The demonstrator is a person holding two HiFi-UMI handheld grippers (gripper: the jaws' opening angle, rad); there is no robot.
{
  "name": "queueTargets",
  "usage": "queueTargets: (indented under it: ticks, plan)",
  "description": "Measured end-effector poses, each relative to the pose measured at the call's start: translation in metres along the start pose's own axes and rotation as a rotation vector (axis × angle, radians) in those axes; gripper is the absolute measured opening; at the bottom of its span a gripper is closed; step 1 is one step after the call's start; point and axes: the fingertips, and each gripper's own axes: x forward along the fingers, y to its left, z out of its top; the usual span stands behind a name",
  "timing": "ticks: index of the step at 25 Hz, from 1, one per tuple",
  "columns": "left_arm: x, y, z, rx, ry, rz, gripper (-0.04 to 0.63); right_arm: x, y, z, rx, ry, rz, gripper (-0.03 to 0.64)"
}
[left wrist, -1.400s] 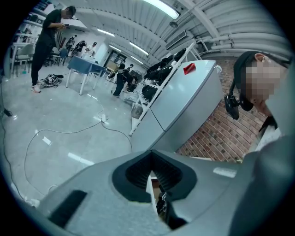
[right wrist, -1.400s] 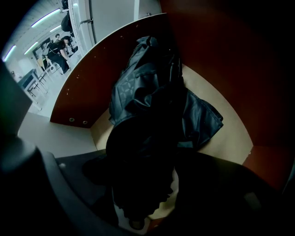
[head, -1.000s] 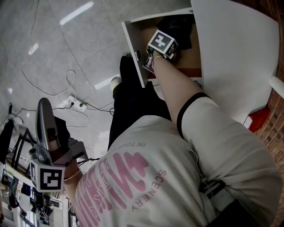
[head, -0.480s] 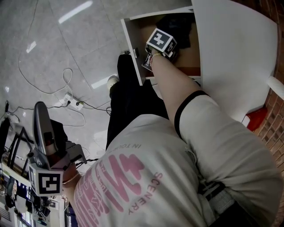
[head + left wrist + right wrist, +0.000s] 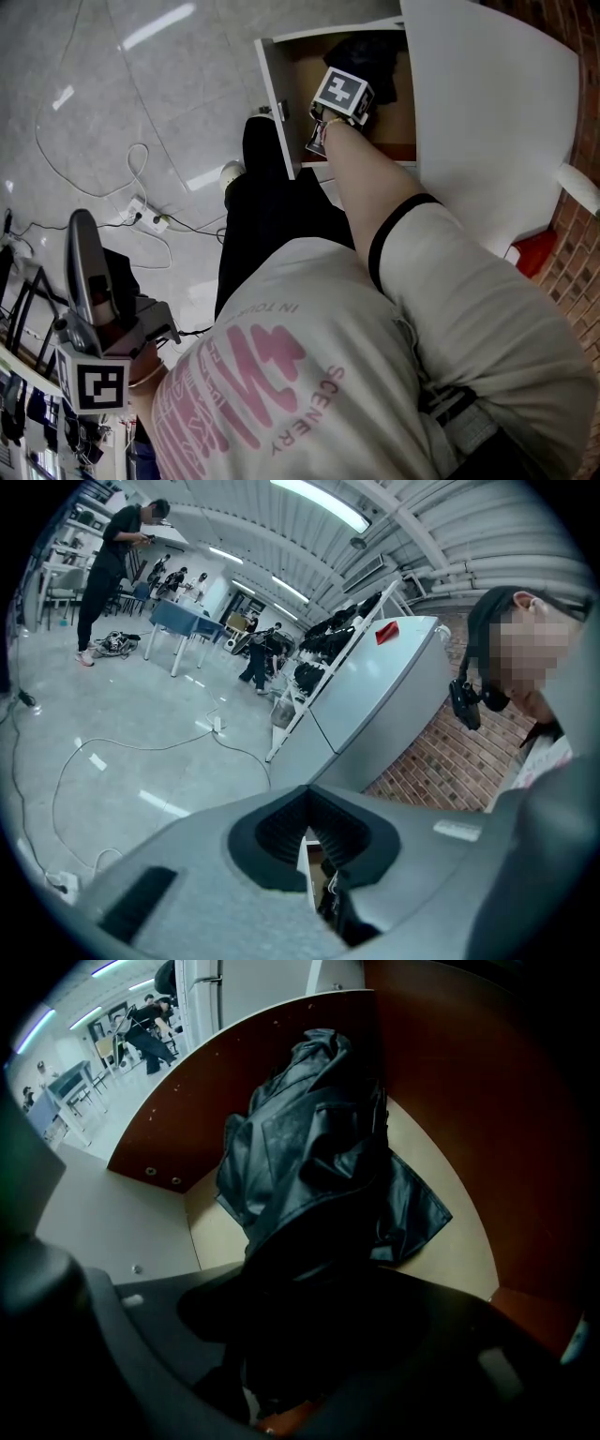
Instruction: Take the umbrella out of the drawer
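Should only the loose black cloth be caught and not the shaft beneath it, the umbrella (image 5: pixel 319 1147) could be lost on the way up. Slack fabric is judged likely to slide through the pads, or to be stretched while the rest is left on the floor of the drawer (image 5: pixel 281 131). A second snag is posed by the white tabletop (image 5: pixel 497 122), by which the drawer's right side is overhung. A bundle lifted crookedly could be hooked on that edge or on the drawer's front wall.

The umbrella is seen folded and crumpled, heaped along the middle of the drawer floor. Its far end is up against the back wall and its near end is by the front edge.

The right gripper (image 5: pixel 314 1321) is pointed steeply down into the drawer. Its jaws have just been drawn partly closed but are well apart, and the umbrella's near end is taken between them. No firm pinch is shown, and in the shadow there it cannot be made out whether the cloth is yet touched by the pads.

The left gripper (image 5: pixel 307 803) is held well away from the drawer, out over the floor. Its jaws are pressed together at the tips, and nothing is held between them.
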Motion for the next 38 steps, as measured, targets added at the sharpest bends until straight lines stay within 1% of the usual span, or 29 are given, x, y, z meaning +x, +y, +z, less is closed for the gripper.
queueTargets:
  ticks: [3, 6, 11, 14, 19, 23, 27, 33, 38]
  plan:
    - [0.0, -0.005, 0.002, 0.001, -0.008, -0.011, 0.001, -0.001, 0.0, -0.001, -0.027, 0.021, 0.012, 0.291]
    - [-0.003, -0.007, 0.005, 0.003, -0.017, -0.012, 0.002, -0.002, 0.001, 0.0, -0.026, 0.025, 0.027, 0.29]
    - [-0.006, -0.012, 0.012, 0.012, -0.037, -0.018, 0.0, -0.002, 0.005, -0.008, -0.028, 0.065, 0.05, 0.287]
    - [-0.004, -0.015, 0.014, 0.021, -0.041, -0.023, 0.0, -0.002, 0.008, -0.013, -0.016, 0.099, 0.064, 0.285]
    - [-0.015, -0.026, 0.024, 0.027, -0.07, -0.041, 0.001, -0.021, 0.018, -0.018, 0.005, 0.113, 0.117, 0.284]
    - [-0.022, -0.034, 0.03, 0.038, -0.087, -0.057, 0.0, -0.029, 0.018, -0.024, 0.023, 0.133, 0.141, 0.284]
    - [-0.029, -0.042, 0.038, 0.04, -0.125, -0.071, 0.001, -0.034, 0.021, -0.027, 0.04, 0.138, 0.171, 0.284]
    - [-0.039, -0.052, 0.051, 0.065, -0.159, -0.092, 0.0, -0.052, 0.017, -0.03, 0.048, 0.151, 0.171, 0.284]
    - [-0.051, -0.055, 0.061, 0.07, -0.191, -0.109, 0.0, -0.062, 0.017, -0.029, 0.065, 0.136, 0.185, 0.284]
